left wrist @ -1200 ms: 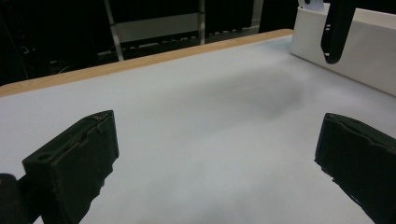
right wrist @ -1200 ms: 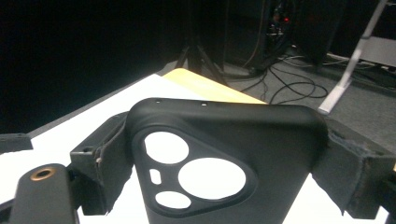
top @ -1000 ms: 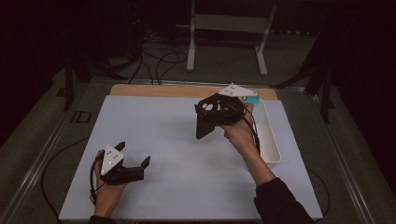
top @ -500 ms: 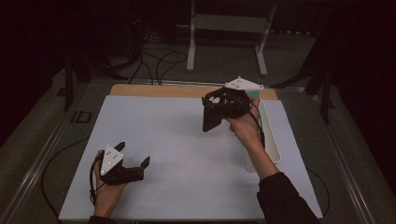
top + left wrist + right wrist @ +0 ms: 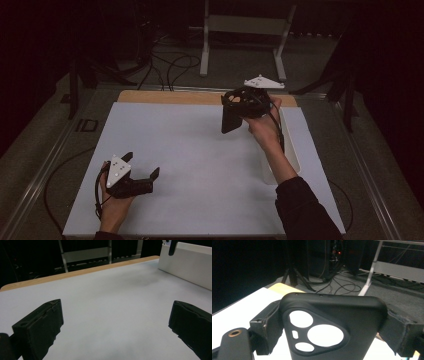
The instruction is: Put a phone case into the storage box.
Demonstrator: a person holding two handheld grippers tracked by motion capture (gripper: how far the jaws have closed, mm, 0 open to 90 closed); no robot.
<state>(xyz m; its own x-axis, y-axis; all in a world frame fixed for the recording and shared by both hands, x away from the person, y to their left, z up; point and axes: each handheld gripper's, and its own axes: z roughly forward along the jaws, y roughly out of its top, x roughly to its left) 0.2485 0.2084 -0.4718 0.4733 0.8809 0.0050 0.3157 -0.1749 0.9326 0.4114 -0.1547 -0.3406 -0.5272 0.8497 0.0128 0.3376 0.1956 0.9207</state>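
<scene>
A black phone case (image 5: 332, 327) with camera cutouts sits between the jaws of my right gripper (image 5: 329, 322), which is shut on it. In the high view that right gripper (image 5: 235, 112) is raised above the far right part of the white table (image 5: 190, 150), the phone case (image 5: 231, 120) hanging from it. Near the front left corner my left gripper (image 5: 142, 172) rests low on the table, open, with nothing between its jaws. In the left gripper view its two black pads (image 5: 40, 325) stand wide apart over bare white surface.
A long white tray (image 5: 292, 150) lies along the table's right side, behind the right forearm; its wall (image 5: 185, 265) shows at the upper right of the left gripper view. A wooden strip (image 5: 170, 96) edges the table's far side. Cables and metal stand legs (image 5: 205, 45) lie on the dark floor beyond.
The right hand has lifted the gripper and phone case up and toward the far right over the last second. The left gripper has stayed in place, open.
</scene>
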